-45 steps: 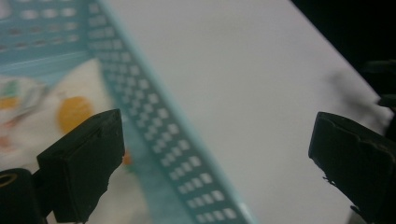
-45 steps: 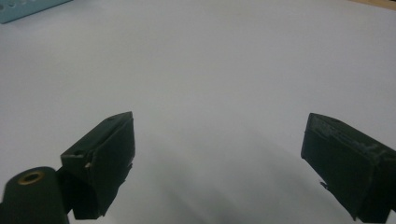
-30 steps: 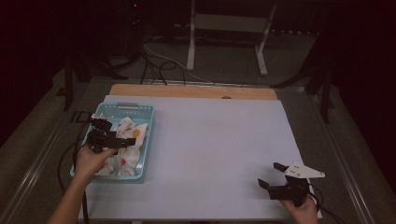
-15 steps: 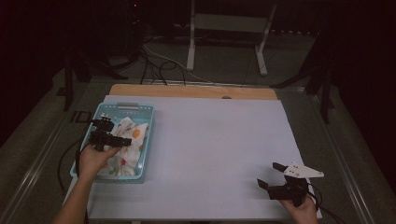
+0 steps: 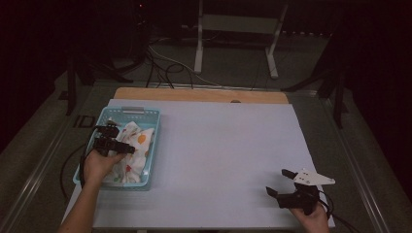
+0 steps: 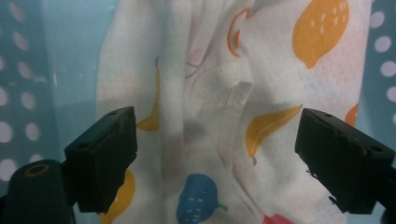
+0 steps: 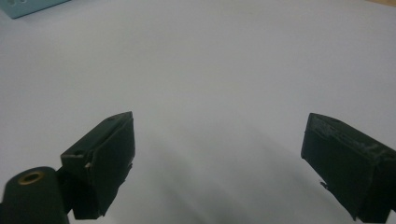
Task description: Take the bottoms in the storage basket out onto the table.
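The left gripper (image 5: 112, 140) hangs over the blue basket (image 5: 132, 113) at the left side of the table; its two black jaws stand wide apart, though they have just been closing a little; in the left gripper view the white cloth (image 6: 243, 107) lies between the jaws, but the pads are not pressing on it. The cloth has fruit pictures on it, yellow lemons and bananas, a blue berry and a bit of red; it is crumpled, with folds running up and down; it lies inside the basket, and the basket's blue walls with round holes show on both sides of it. In the high view the cloth (image 5: 138, 145) fills most of the basket, and the hand (image 5: 99, 165) that holds the left gripper is over the basket's near end.

The right gripper (image 5: 284, 183) is far away at the near right corner of the table; its jaws are wide open too, with nothing between them; below them is the bare white table top (image 7: 210, 70); a corner of the blue basket (image 7: 28, 7) shows at the top left of the right gripper view.
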Demonstrator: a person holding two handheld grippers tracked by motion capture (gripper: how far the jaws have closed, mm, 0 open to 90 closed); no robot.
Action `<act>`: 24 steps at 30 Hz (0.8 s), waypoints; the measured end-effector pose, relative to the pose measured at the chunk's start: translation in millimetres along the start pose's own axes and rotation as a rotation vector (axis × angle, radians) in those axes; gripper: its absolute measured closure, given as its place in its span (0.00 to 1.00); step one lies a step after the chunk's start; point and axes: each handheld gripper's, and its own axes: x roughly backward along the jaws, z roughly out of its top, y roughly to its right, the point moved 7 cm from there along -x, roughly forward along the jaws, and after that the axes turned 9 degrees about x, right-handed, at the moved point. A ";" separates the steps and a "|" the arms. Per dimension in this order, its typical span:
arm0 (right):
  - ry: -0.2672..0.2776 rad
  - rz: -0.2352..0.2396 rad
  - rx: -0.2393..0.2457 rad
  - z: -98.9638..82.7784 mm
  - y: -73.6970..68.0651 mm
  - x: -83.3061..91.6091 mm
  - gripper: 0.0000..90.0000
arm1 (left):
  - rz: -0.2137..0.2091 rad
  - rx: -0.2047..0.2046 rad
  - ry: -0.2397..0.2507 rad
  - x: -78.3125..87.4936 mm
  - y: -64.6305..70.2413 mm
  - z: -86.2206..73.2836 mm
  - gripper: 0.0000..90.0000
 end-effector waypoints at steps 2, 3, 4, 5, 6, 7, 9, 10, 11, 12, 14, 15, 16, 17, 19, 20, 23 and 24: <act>0.001 0.001 0.003 0.3 -0.3 -0.3 0.11 | 0.007 0.007 -0.017 -2.4 -0.8 -0.8 0.16; 0.002 0.002 0.003 0.6 -0.5 -0.3 0.11 | 0.002 0.013 -0.025 -3.4 -0.7 -1.2 0.16; 0.003 0.001 0.006 0.7 -0.5 -0.3 0.11 | -0.004 0.018 -0.031 -4.2 -0.3 -1.5 0.16; 0.004 0.001 0.005 0.8 -0.5 -0.3 0.11 | -0.010 0.022 -0.036 -4.8 0.1 -1.6 0.16; 0.004 0.001 0.005 0.8 -0.5 -0.4 0.11 | -0.015 0.021 -0.040 -5.2 0.7 -1.6 0.16; 0.004 0.003 0.004 0.8 -0.7 -0.5 0.11 | -0.019 0.018 -0.047 -5.6 1.3 -1.8 0.16; 0.001 0.006 0.004 0.7 -0.9 -0.6 0.11 | -0.017 0.023 -0.058 -7.4 2.3 -1.8 0.17; 0.003 0.008 0.003 0.9 -1.2 -0.9 0.11 | -0.019 0.021 -0.064 -8.0 3.2 -2.0 0.17; 0.003 0.008 0.006 1.0 -1.2 -1.1 0.11 | -0.015 0.013 -0.066 -8.3 4.1 -2.1 0.18; 0.004 0.009 0.008 1.2 -1.6 -1.4 0.11 | -0.009 0.008 -0.068 -8.9 4.9 -2.2 0.19; 0.004 0.008 0.009 1.3 -2.0 -1.7 0.11 | -0.005 0.004 -0.083 -10.6 6.9 -2.7 0.19; 0.004 0.009 0.008 1.3 -2.1 -1.8 0.11 | 0.006 -0.003 -0.091 -11.9 8.1 -3.3 0.21; 0.004 0.009 0.008 1.3 -2.1 -1.8 0.11 | 0.017 -0.011 -0.103 -13.3 9.1 -3.9 0.22; 0.005 0.009 0.009 1.3 -2.1 -1.9 0.11 | 0.024 -0.014 -0.111 -14.4 9.9 -4.2 0.23; 0.005 0.009 0.010 1.3 -2.2 -1.8 0.11 | 0.055 -0.028 -0.114 -16.4 10.6 -4.6 0.25; 0.005 0.009 0.010 1.3 -2.1 -1.8 0.11 | 0.067 -0.035 -0.116 -17.1 10.9 -5.0 0.25; 0.004 0.010 0.009 1.0 -1.7 -1.7 0.11 | 0.104 -0.052 -0.113 -17.2 11.4 -5.4 0.30; 0.004 0.010 0.009 1.0 -1.6 -1.8 0.11 | 0.106 -0.049 -0.111 -16.9 11.7 -5.3 0.31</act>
